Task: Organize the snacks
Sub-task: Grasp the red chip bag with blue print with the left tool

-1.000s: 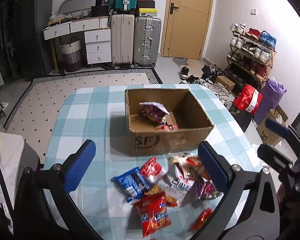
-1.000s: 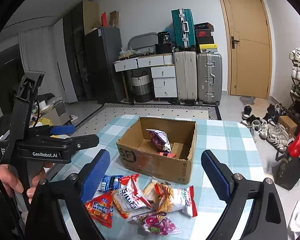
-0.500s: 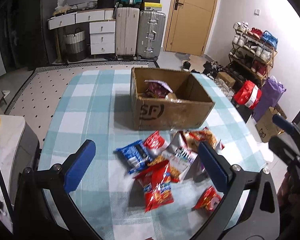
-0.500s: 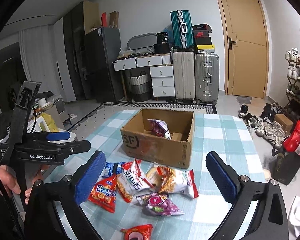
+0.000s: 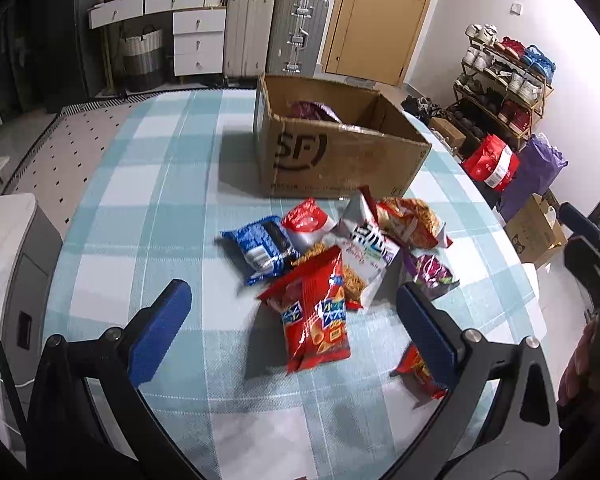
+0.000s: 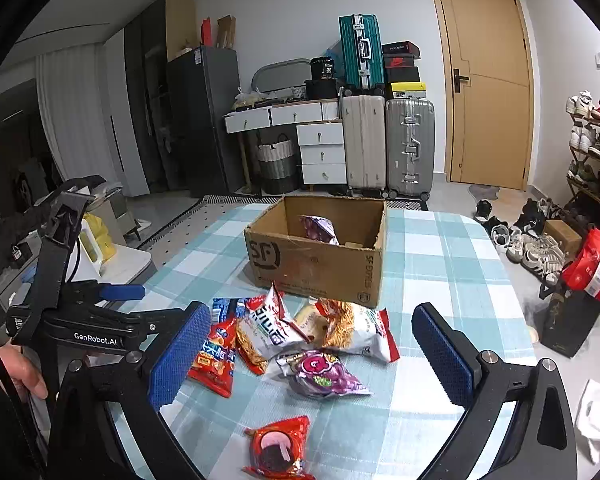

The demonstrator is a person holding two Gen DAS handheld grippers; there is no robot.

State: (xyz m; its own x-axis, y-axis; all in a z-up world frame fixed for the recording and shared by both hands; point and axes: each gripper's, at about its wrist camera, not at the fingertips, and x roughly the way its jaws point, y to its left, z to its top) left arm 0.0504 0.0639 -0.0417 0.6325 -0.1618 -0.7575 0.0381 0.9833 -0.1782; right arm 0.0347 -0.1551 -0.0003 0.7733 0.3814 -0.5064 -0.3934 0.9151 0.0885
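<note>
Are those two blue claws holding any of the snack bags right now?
No. The left gripper and right gripper both stand open above the snack bags, gripping nothing.

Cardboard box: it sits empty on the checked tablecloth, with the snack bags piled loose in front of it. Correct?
Not empty. The right wrist view shows a purple snack bag already inside the cardboard box. The rest holds: the other snack bags lie loose on the checked tablecloth in front of it.

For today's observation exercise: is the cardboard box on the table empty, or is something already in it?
Not empty. The open cardboard box holds a purple snack bag; what else lies inside cannot be told.
</note>
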